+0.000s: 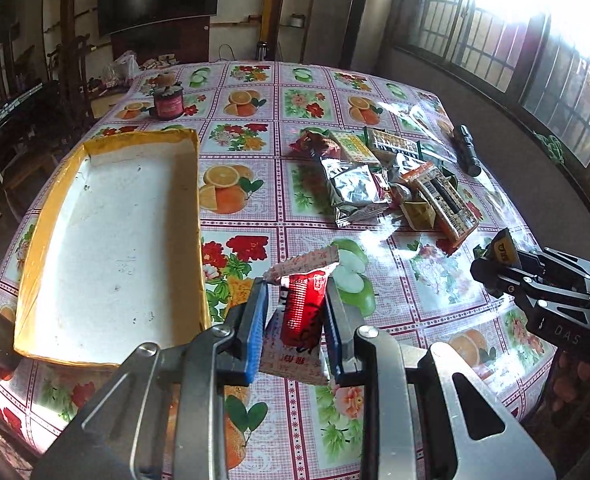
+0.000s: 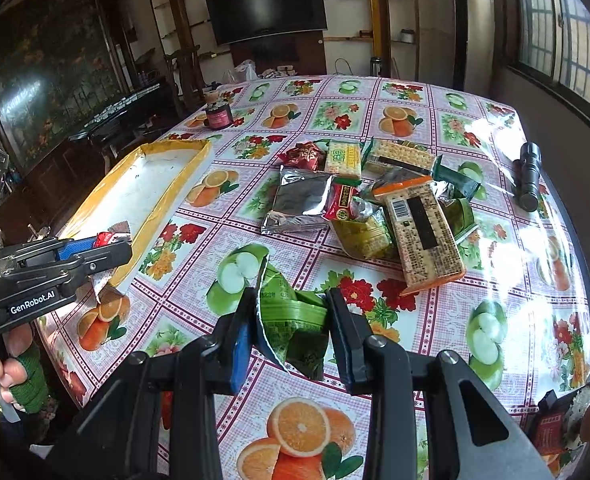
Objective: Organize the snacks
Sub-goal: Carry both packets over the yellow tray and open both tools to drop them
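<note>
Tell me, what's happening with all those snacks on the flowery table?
A person is tidying snacks with a grabber in each hand. The left gripper is pinching a red and white snack packet, and the right gripper is pinching a green snack packet. Both packets are up off the table. A pile of other snacks waits on the tablecloth. The yellow-edged box beside the left gripper has nothing in it yet.

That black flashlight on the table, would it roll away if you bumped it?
Probably yes: the black flashlight looks round-bodied and lies on its side on the glossy tablecloth, so a sideways nudge could roll it. It looks stiff, likely heavier than the snack packets beside it. It lies near the table's edge, so it might fall.
</note>
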